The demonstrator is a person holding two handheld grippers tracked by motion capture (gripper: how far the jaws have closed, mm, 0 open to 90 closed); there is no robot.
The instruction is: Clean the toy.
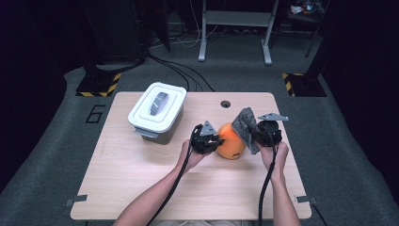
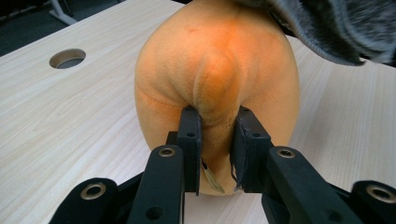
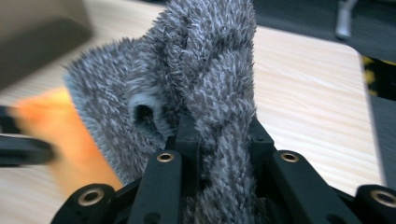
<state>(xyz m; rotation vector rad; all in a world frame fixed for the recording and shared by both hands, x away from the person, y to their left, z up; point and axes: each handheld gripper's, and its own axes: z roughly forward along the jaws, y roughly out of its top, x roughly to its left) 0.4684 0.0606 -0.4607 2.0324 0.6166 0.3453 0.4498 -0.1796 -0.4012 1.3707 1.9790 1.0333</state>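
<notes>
A fold of the orange plush toy (image 2: 217, 84) is seen pinched between the closed jaws of the left gripper (image 1: 205, 138), the toy resting on the wooden table (image 1: 141, 174) directly ahead of that claw. A grey fuzzy cloth (image 3: 201, 84) is clamped in the shut jaws of the right gripper (image 1: 264, 134) and is held upright just above and beside the toy, on the side away from the left claw. A white lidded container (image 1: 156, 111) is seen standing on the table well beyond the left gripper.
</notes>
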